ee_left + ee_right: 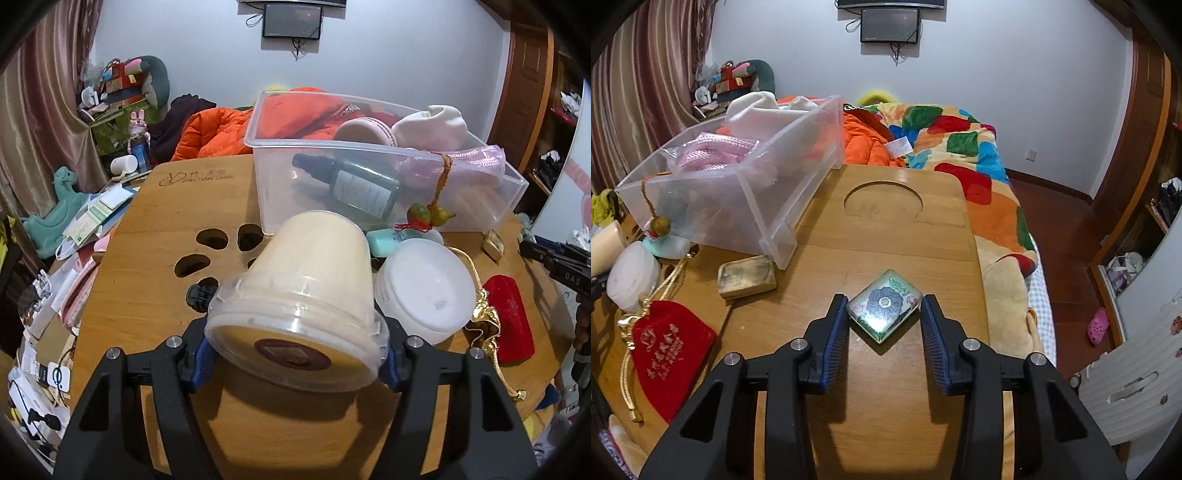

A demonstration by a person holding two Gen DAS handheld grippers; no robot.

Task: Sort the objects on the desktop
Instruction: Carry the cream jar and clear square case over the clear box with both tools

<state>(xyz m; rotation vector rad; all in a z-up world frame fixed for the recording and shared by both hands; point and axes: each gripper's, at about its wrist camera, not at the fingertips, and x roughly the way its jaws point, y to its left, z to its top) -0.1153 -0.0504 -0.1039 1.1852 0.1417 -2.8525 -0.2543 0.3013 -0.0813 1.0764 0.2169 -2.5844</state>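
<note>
Left gripper (295,363): clamped on cream tub (306,291), held tilted above the table (147,295); clear bin (369,177) lies ahead.
Right gripper (884,325): wide, straddling the floral glass block (884,305), corners toward pads.

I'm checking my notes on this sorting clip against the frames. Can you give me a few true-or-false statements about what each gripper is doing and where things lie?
1. The left gripper is shut on the cream lidded tub. True.
2. The right gripper has lifted the flower paperweight. False: its fingers are open either side of it, and it lies on the wooden table.
3. A dark dropper bottle lies inside the clear plastic bin. True.
4. The red velvet pouch is inside the bin. False: it lies on the table.
</note>
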